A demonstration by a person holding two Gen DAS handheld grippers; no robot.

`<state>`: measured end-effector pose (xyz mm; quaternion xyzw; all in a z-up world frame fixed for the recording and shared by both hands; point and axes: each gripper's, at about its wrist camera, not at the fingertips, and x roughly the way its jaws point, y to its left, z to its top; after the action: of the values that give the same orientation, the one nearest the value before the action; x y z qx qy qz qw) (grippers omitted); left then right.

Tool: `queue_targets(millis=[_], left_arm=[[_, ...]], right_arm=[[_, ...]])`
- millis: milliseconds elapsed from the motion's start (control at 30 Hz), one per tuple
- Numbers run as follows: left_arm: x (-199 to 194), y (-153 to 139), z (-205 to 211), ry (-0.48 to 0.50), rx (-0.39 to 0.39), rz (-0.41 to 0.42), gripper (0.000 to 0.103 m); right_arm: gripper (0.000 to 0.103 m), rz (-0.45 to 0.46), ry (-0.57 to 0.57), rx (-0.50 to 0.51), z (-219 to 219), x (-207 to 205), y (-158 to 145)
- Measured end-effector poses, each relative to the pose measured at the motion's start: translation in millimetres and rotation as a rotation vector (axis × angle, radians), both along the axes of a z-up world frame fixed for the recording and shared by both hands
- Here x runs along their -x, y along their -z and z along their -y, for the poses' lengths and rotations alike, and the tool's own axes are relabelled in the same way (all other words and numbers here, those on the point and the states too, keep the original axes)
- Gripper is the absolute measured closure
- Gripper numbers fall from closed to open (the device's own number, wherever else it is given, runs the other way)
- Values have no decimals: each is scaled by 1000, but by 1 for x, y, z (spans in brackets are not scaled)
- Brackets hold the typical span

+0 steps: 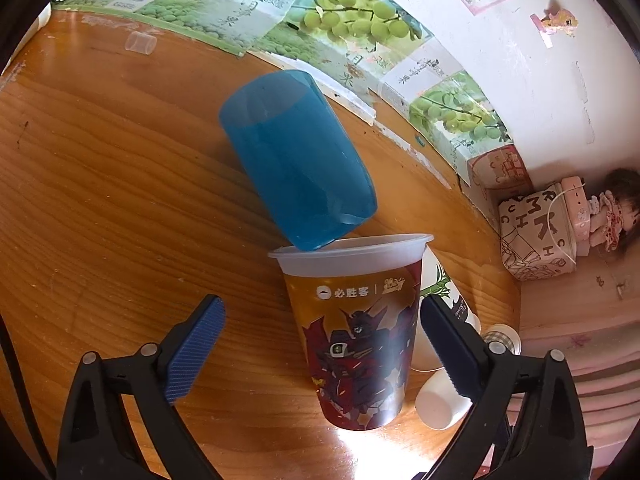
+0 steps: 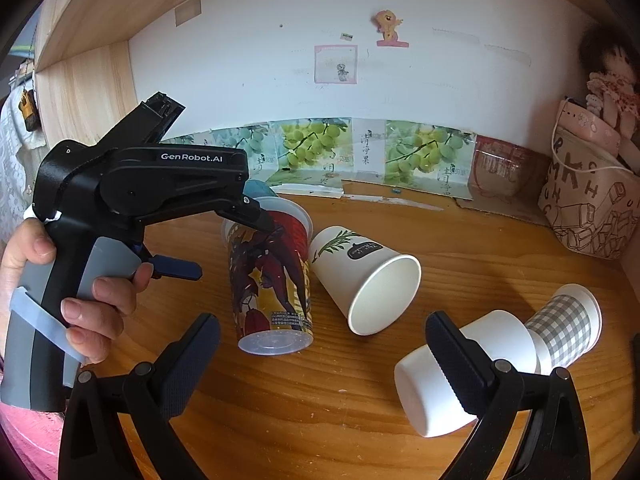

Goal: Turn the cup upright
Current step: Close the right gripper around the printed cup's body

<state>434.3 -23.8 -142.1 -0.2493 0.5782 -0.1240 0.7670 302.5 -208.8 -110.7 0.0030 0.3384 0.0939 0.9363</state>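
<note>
Both tongs gape wide: my left gripper (image 1: 322, 340) brackets the printed plastic cup (image 1: 356, 340), my right gripper (image 2: 322, 354) holds nothing. Next I'd judge closing left on it, then righting it.

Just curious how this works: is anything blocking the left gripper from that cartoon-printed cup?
Nothing visible does. The open left gripper has the printed cup between its fingers. A blue cup lies at its far rim, and a leaf-print paper cup lies close beside it.
</note>
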Motion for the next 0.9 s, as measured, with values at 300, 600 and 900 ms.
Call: queue_targets(millis=[300,600,900], left_arm=[[-7,7,10,35,82,-10,18],[-12,13,24,73,118,-31,24],[-9,13,28,98,107,-30,25]], right_arm=[[0,-9,79,-25,18,13,-3],[0,-5,128,-71,34,28,-5],[0,17,158,-90,45,35,-17]])
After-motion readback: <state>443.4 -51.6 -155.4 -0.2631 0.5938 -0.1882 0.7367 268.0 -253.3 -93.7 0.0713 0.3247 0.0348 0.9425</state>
